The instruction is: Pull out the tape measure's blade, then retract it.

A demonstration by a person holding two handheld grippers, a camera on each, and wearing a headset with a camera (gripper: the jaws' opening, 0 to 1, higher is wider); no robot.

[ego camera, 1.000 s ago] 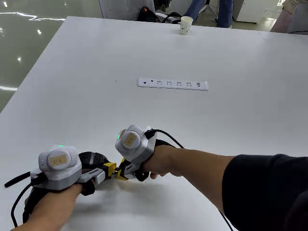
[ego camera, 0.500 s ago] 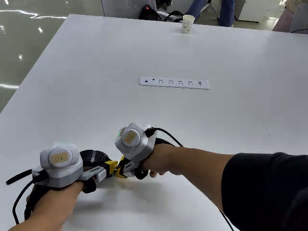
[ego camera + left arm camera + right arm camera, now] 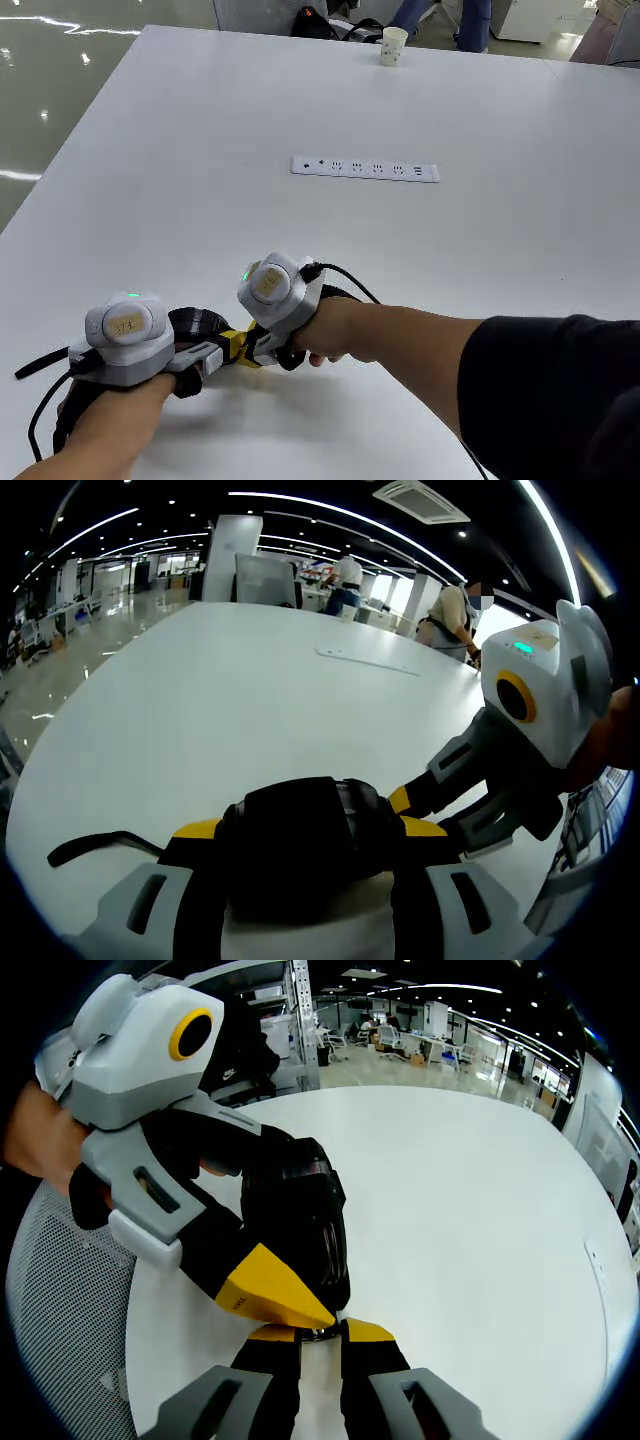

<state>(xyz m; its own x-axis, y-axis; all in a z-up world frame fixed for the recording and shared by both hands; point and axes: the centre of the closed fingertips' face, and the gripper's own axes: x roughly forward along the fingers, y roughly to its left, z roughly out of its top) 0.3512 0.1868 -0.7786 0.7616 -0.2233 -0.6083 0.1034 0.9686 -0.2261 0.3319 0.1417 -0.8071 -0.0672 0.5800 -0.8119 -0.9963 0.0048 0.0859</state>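
Observation:
A black tape measure (image 3: 197,322) sits low over the near left of the white table (image 3: 300,230). My left gripper (image 3: 215,346) is shut on its body (image 3: 300,872), one yellow-tipped finger on each side (image 3: 308,830). In the right gripper view the case (image 3: 295,1215) stands just ahead of my right gripper (image 3: 320,1332). That gripper's yellow tips are pinched on the small metal hook at the blade's end (image 3: 322,1336), right against the case mouth. In the head view my right gripper (image 3: 250,350) meets the left one tip to tip. No length of blade shows between them.
A white power strip (image 3: 365,168) lies mid-table, and a paper cup (image 3: 393,46) stands at the far edge. The tape measure's black wrist strap (image 3: 100,845) trails left. A cable (image 3: 345,280) runs from the right gripper. People stand beyond the table (image 3: 345,575).
Both grippers stay together at the tape measure. The view has shifted slightly.

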